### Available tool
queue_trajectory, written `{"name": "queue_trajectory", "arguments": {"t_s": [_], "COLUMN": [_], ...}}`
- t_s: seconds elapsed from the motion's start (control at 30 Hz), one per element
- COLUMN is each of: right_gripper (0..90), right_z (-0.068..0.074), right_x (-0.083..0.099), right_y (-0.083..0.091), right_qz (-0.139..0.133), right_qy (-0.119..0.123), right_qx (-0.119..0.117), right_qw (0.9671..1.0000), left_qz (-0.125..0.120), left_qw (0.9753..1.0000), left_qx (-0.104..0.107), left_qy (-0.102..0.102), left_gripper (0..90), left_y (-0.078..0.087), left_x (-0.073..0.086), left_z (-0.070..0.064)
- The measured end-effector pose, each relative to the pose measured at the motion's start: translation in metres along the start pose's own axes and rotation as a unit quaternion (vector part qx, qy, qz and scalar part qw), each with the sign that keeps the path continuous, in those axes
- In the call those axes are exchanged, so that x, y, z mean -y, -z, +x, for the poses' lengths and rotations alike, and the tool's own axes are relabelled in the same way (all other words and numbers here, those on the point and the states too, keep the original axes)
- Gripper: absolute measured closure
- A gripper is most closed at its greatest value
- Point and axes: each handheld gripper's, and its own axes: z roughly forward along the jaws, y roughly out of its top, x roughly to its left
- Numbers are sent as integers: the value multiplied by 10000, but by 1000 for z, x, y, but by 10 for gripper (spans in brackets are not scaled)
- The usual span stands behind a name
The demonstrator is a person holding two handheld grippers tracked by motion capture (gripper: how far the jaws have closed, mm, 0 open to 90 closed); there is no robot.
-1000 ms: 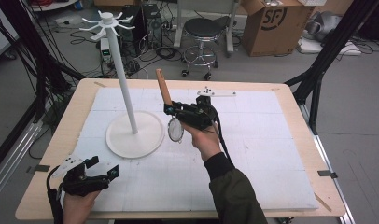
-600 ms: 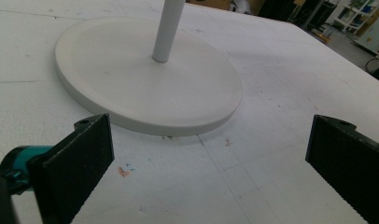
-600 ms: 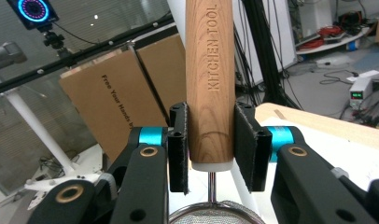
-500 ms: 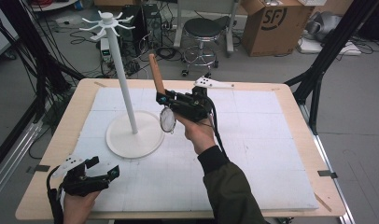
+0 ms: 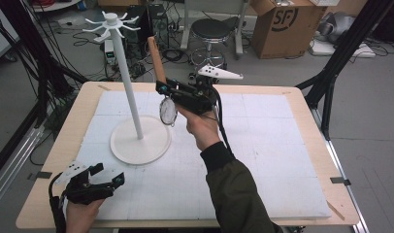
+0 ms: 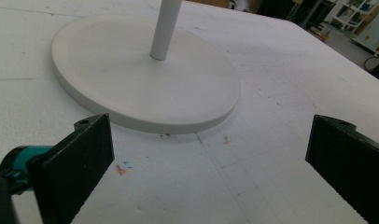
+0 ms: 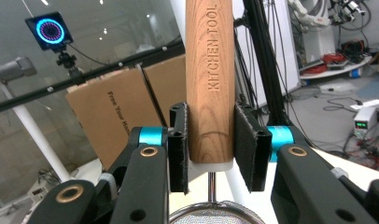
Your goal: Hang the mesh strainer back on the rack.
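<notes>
Right gripper (image 5: 162, 90) raised above the tabletop (image 5: 282, 160), just right of the white hanging stand (image 5: 129, 92); jaws clamped on the wooden handle of a small strainer (image 5: 158, 65)

Right gripper view: handle stamped "KITCHEN TOOL" stands upright between the two black pads (image 7: 178, 149), gripped at its lower end; metal stem and mesh rim of the strainer sit just below the jaws

High view: handle points up and slightly away from the stand's pole; round mesh head (image 5: 168, 112) hangs below the gripper, close to the pole and above the right edge of the stand's round base (image 5: 137, 143), not touching it

Stand's hook crown (image 5: 110, 22) is higher than the handle tip and to its left

Left gripper (image 5: 110, 178) low on the tabletop, on the near side of the stand's base and well apart from the strainer; jaws spread wide, nothing between them

Left gripper view: base disc (image 6: 145, 79) lies just ahead of the open jaws
</notes>
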Motion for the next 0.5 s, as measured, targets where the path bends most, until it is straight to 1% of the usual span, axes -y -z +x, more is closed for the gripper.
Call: {"name": "queue_trajectory", "arguments": {"t_s": [0.07,0.13,0.2,0.3,0.5], "right_gripper": [689,689,689,689,689], "right_z": [1,0,-1,-1,-3], "right_x": [-5,-9,-12,-15,-17], "right_y": [-3,-4,-5,-6,-7], "right_qz": [-50,-105,-152,-191,-255], "right_qy": [38,-29,-14,-52,-210], "right_qx": [-37,-85,-80,-150,-413], "right_qw": [10000,9999,9999,9997,9986], "left_qz": [-13,-17,-15,-18,-1], "left_qw": [10000,10000,10000,10000,10000], "left_qx": [-13,-11,-13,-9,5], "left_qy": [8,12,10,12,9], "left_gripper": [16,16,16,16,16], "left_y": [0,0,0,0,0], "left_x": [0,0,0,0,0], "left_z": [1,1,1,1,0]}}
